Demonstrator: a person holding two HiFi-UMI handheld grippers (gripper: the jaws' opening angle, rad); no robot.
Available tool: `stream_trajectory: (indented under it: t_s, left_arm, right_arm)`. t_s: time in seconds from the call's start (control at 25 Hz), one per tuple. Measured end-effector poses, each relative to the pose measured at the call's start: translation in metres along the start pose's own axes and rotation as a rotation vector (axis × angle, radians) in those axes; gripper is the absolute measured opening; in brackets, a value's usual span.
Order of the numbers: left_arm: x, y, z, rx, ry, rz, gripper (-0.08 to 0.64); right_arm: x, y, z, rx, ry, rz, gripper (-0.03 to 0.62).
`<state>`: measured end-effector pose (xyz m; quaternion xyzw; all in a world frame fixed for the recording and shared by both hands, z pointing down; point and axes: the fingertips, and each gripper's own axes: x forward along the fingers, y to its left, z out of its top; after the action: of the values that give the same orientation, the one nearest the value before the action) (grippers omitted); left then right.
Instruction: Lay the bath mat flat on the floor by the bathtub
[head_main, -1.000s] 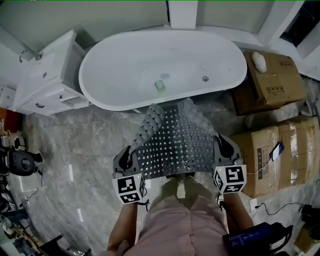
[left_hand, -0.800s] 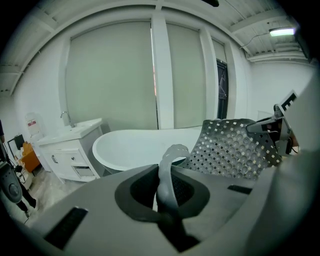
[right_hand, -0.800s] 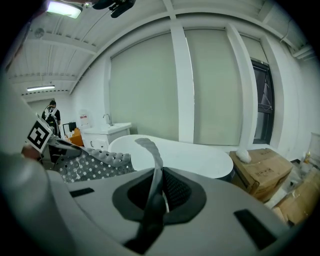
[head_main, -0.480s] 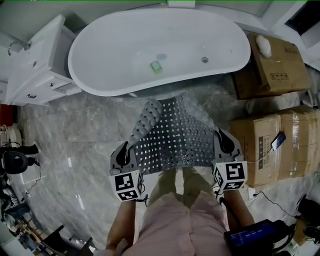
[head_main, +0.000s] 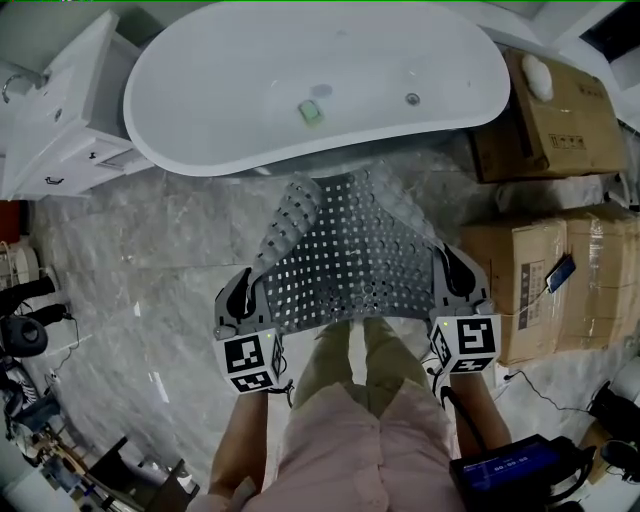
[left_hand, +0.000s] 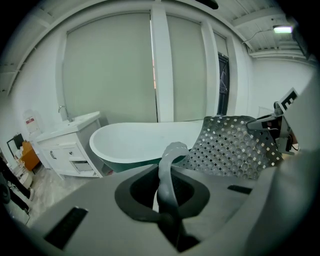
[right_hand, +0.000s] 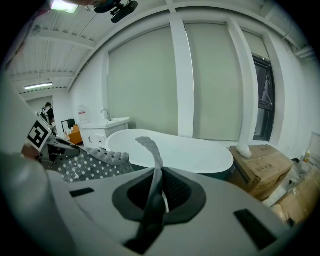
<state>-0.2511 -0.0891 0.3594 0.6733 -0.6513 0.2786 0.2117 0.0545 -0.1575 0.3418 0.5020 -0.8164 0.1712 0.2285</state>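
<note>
1. Grey perforated rubber bath mat (head_main: 345, 255) hangs in the air in front of a person in a pink top (head_main: 350, 450). It is stretched between two hand-held grippers, over the grey marbled floor (head_main: 150, 260) and just short of the white oval bathtub (head_main: 230, 80).
2. The left gripper (head_main: 243, 300) has its jaws clamped on the mat's near left corner. The right gripper (head_main: 455, 285) has its jaws clamped on the near right corner.
3. The mat looks soft and floppy. Its left side curls over in a roll and the far edge sags toward the floor. It is probably light but rubbery, so it is likely to fold or stick to itself if let go unevenly.
4. Holding the two near corners, as now, seems the best grip. The far edge can then meet the floor first and the rest can be lowered flat.
5. The head view shows the whole sheet, its grid of holes and its place beside the tub. It does not show whether the far edge touches the floor.
6. The left gripper view shows a thick twisted edge (left_hand: 167, 175) pinched between the jaws.
7. The right gripper view shows a thin edge (right_hand: 152, 192) pinched likewise, and a studded surface at the left.
8. Further out are a white vanity cabinet (head_main: 60, 110) on the left and brown cardboard boxes (head_main: 545, 110) on the right.
</note>
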Motion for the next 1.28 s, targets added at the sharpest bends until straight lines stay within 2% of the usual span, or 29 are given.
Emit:
stream_trajectory:
  t_s: [0.56, 1.28]
  left_arm:
    - [0.044, -0.008, -0.031, 0.014, 0.032, -0.029, 0.035]
    - [0.100, -0.007, -0.096, 0.021, 0.111, -0.046, 0.035]
  right_arm:
    - [0.037, -0.008, -0.038, 0.005, 0.036, -0.003, 0.026]
    - [0.086, -0.017, -0.099, -0.006, 0.096, 0.013, 0.026]
